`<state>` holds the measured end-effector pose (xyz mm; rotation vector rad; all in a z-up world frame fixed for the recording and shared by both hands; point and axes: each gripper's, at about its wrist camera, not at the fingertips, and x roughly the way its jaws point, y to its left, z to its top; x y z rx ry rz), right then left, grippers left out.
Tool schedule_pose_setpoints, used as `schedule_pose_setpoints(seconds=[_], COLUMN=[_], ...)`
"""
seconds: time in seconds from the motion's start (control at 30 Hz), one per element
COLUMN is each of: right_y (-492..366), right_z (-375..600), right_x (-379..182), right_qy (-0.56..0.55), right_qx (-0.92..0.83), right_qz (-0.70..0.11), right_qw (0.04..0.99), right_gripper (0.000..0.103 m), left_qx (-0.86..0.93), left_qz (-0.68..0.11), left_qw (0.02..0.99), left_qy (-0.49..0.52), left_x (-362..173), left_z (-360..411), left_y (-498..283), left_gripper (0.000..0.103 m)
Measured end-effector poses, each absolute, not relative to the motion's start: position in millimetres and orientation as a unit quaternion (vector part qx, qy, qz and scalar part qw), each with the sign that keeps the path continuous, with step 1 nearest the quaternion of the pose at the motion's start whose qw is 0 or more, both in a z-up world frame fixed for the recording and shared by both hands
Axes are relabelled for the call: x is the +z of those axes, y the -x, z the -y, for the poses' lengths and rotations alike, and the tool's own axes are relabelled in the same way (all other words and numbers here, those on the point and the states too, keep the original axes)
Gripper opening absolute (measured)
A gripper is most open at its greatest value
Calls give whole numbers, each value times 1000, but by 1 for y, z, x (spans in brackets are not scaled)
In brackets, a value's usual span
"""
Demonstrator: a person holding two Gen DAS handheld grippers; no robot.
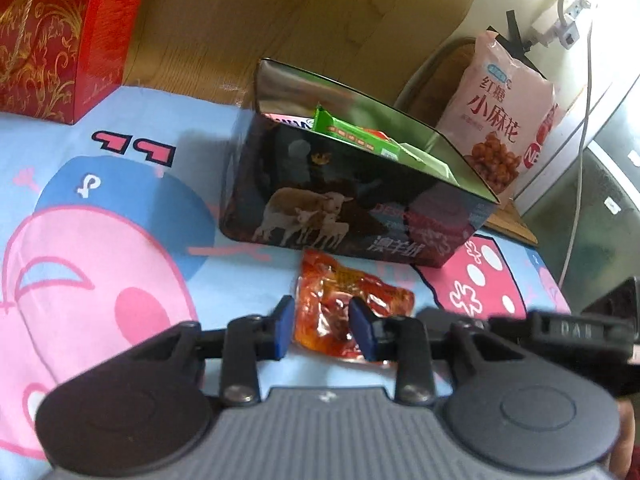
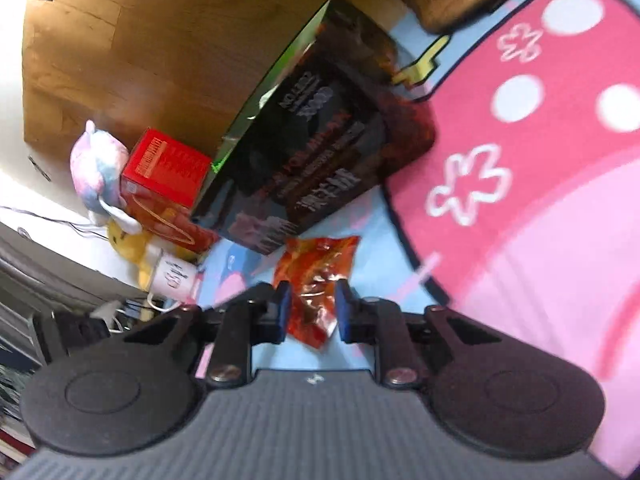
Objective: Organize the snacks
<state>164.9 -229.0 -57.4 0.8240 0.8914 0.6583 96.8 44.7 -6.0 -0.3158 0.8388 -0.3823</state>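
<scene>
Wooden floor behind, and in front a cartoon-printed mat (image 1: 120,208) in blue and pink. On the mat, a dark open box (image 1: 352,200) with sheep on its side, holding a green packet (image 1: 352,134) and other wrappers. At one o'clock from the box, upright against a chair, a pink snack bag (image 1: 504,120). At ten o'clock, far corner, a red gift box (image 1: 52,40) with gold scrollwork. Just below the box, at its six o'clock, flat on the mat, an orange-red snack pouch (image 1: 344,304). Left gripper (image 1: 325,330) parted, blue pads either side of the pouch's near end, not closed on it. Right gripper (image 2: 312,314) likewise parted around the same pouch (image 2: 316,280); contact cannot be told through the blur. In the right wrist view, at nine o'clock, a plush toy (image 2: 96,168) beside a red carton (image 2: 164,168).
</scene>
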Motion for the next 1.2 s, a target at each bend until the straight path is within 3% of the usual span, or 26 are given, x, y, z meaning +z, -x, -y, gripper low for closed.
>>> schedule_pose_setpoints(seconds=[0.4,0.53,0.6,0.73,0.9,1.0,1.2], right_y=[-163,-160,-159,-157,-145,-142,-147], right_z=[218,227,229,229,234,236,232], right_x=[-53,-58,-59,-57,-51,-48,-44], right_qy=[-369,-374,-374,-371,-349,-330,-309], right_qx=[301,300,301,301,285,276,270], right_qz=[-385,-388,-389,-391,-378,-370,-378], right_qw=[791,787,786,786,809,823,830], right_gripper=[30,20,19,20,23,24,25], left_qx=[-216,-240,-263,-213,-204,-186,-197], left_qz=[-411,-410,-411,-417,-402,-392,-430], left_qw=[862,847,833,851,854,865,845], left_qy=[205,240,263,237,259,252,250], left_x=[-4,-5,-5,-8,-3,3,-13], left_z=[-43,-48,-51,-48,-69,-75,-65], left_y=[-83,-79,-81,-88,-85,-90,-115], left_gripper=[28,27,17,6,8,23,22])
